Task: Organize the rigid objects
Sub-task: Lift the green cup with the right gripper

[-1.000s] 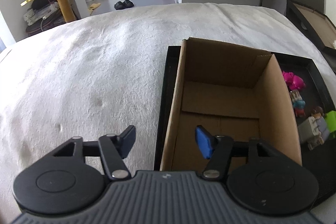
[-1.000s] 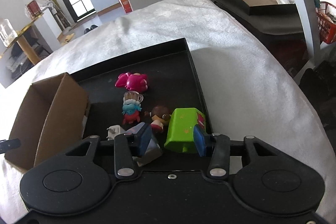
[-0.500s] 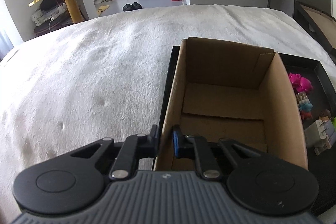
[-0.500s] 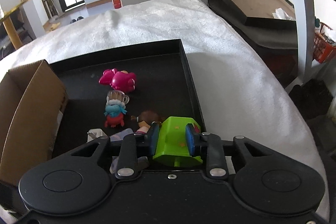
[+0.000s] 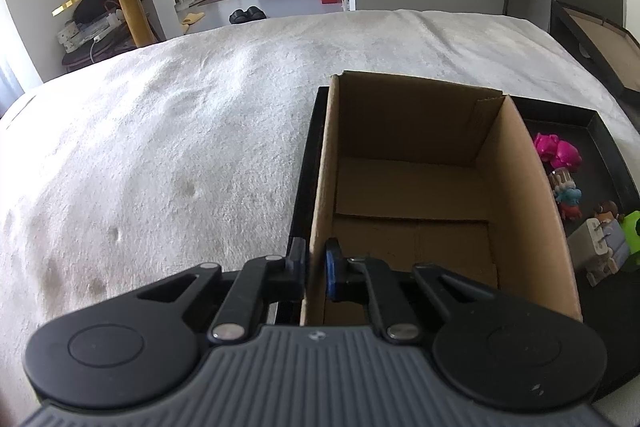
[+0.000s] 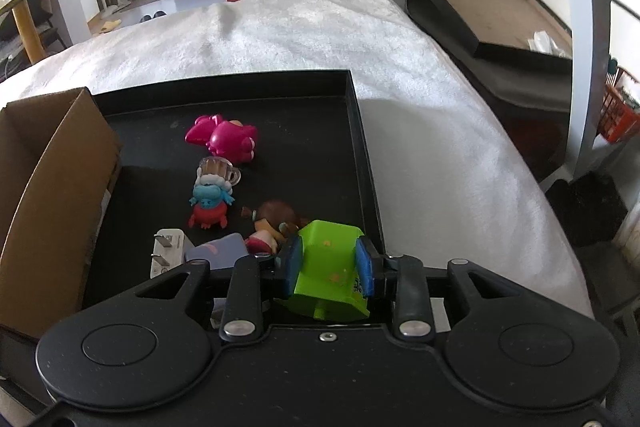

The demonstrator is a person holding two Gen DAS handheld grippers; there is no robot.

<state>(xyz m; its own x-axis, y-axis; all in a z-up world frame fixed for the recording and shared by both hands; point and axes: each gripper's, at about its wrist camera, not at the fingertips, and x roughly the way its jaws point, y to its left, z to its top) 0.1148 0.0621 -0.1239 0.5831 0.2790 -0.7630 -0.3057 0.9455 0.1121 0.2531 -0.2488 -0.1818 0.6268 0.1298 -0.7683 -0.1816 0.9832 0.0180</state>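
Gripping the brown cardboard box wall, left claw steadies it; right claw clamps green plastic block for transfer

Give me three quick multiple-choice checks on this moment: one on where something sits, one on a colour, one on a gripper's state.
1. Where does the cardboard box sit?
A. at the left end of the black tray
B. on the floor
C. on the round side table

2. What colour is the block in the right gripper?
A. red
B. green
C. white

3. What is the left gripper doing?
A. hanging open above the blanket
B. holding a toy
C. shut on the box's left wall

Answers:
1 A: both views show the box standing in the tray, with the toys to its right.
2 B: the right wrist view shows a bright green block between the blue pads.
3 C: the left wrist view shows one finger outside and one inside the cardboard wall, pressed against it.
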